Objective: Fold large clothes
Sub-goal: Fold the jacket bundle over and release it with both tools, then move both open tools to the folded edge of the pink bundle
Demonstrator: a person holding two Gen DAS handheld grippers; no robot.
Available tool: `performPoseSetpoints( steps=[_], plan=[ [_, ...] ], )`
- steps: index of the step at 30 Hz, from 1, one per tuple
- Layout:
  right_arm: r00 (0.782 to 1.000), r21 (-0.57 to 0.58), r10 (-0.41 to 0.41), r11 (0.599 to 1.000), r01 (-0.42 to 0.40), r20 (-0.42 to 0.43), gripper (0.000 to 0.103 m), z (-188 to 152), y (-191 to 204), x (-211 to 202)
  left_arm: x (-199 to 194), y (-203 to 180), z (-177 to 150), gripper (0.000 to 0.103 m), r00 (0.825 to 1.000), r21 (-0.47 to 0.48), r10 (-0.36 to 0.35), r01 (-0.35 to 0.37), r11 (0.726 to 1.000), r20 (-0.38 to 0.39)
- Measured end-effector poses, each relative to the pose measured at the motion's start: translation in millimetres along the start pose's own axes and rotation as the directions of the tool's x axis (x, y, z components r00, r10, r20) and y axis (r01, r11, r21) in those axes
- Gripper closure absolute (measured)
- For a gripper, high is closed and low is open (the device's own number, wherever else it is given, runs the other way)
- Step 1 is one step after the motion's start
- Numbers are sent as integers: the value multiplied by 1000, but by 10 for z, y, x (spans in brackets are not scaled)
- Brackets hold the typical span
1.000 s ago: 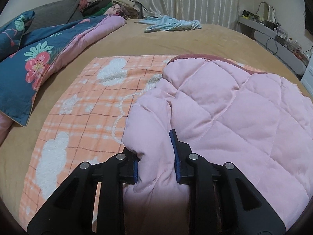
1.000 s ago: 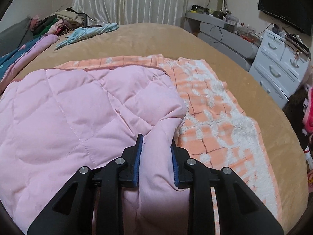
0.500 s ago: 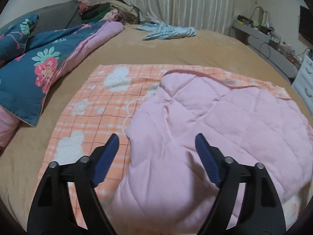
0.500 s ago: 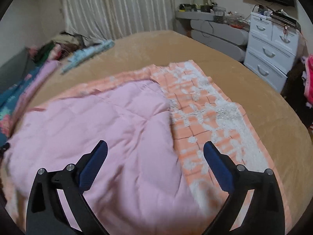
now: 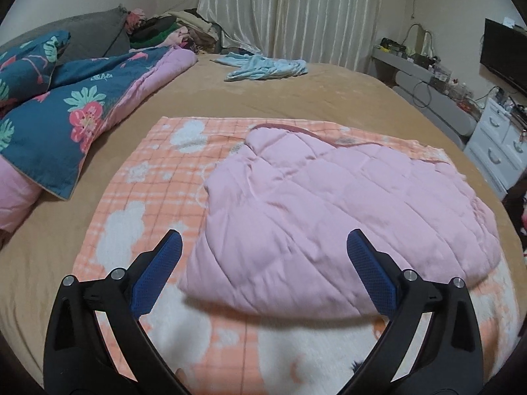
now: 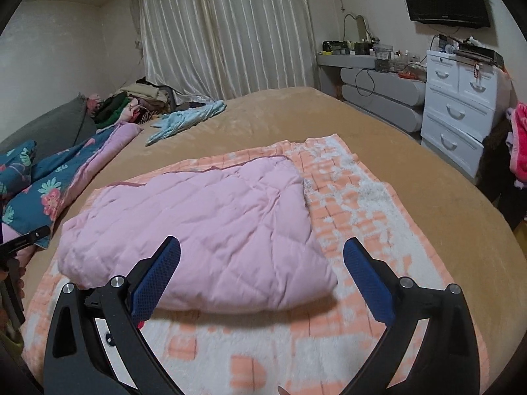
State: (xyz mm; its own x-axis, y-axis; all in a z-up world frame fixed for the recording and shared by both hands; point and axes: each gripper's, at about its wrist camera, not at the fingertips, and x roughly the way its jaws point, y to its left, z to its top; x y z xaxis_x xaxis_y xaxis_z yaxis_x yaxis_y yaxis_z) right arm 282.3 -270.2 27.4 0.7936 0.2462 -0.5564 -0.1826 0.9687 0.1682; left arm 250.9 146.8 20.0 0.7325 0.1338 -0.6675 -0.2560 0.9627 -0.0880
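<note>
A large orange-and-white checked fleece piece (image 5: 145,177) (image 6: 362,204) lies spread on the tan bed (image 5: 296,95). Its pink quilted side (image 5: 329,217) (image 6: 204,230) is folded over on top and lies loose, with its near edge puffed up. My left gripper (image 5: 265,247) hovers above and short of that near edge, its jaws still opening, nothing between the blue pads. In the right wrist view my right gripper (image 6: 262,250) stands wide open over the same edge, clear of the fabric. A corner of the left gripper and a hand show at the left border of that view.
A blue floral quilt (image 5: 59,121) is bunched along the left of the bed. A light blue garment (image 5: 263,67) lies at the far side, near a heap of clothes (image 5: 171,29). White drawers (image 6: 461,105) and a grey desk (image 6: 378,95) stand to the right.
Both grippers were shut on the pink fold's near edge. They have let go, opened wide, and drawn back and upward; the fold has dropped flat onto the checked fleece.
</note>
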Motion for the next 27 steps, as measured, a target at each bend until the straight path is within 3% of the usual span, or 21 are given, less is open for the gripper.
performPoseSetpoints(
  steps=[14, 27],
  plan=[
    [999, 42, 25, 999, -26, 29, 4, -386, 56, -521, -550, -124, -547, 9, 997, -4, -79, 79, 997, 2],
    [999, 132, 30, 991, -34, 32, 4, -652, 79, -815, -923, -132, -919, 9, 996, -24, -84, 85, 996, 39]
  ],
)
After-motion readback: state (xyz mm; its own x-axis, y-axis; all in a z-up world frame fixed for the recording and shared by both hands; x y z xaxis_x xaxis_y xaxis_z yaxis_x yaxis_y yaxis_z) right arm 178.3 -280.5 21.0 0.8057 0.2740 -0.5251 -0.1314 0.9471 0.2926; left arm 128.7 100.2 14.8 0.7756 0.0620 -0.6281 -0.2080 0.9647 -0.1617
